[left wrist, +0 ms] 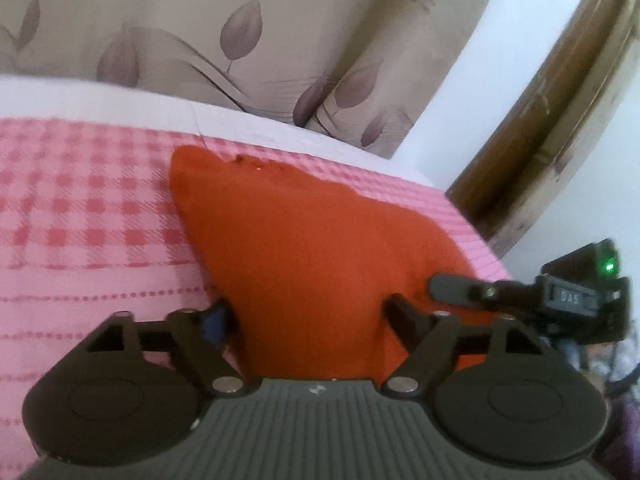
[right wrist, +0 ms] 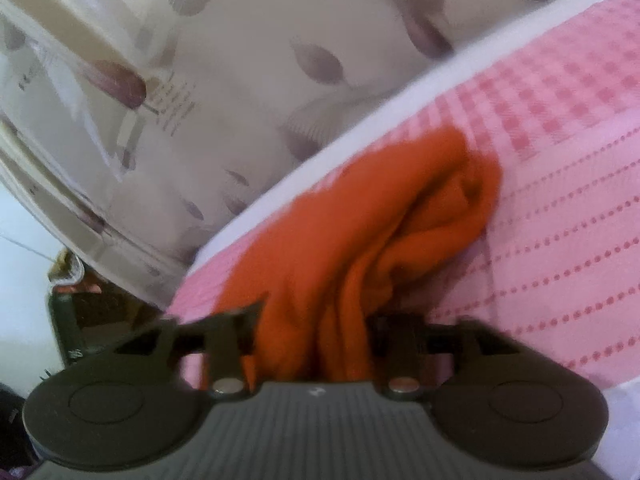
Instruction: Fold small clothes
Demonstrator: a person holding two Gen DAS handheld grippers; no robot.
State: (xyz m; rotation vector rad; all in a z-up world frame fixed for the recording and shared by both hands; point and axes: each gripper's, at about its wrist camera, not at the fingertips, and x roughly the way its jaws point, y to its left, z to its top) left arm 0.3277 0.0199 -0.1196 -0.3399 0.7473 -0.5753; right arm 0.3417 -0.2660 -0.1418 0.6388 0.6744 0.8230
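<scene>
An orange garment [left wrist: 304, 240] lies on a pink checked cloth [left wrist: 80, 208] covering the bed. In the left wrist view it spreads away from me as a broad flap. My left gripper [left wrist: 310, 312] has its jaws wide apart with the garment's near edge between them; the fingertips are hidden under the cloth. My right gripper [left wrist: 452, 288] reaches in from the right, one finger lying on the garment's edge. In the right wrist view the garment [right wrist: 360, 240] is bunched in folds and runs between the spread jaws of my right gripper [right wrist: 312, 332].
A beige leaf-patterned curtain [left wrist: 240, 40] hangs behind the bed. A brown wooden frame [left wrist: 560, 120] stands at the right. The bed's white edge [right wrist: 360, 128] runs along the far side. Dark clutter [right wrist: 80, 320] sits beyond the bed corner.
</scene>
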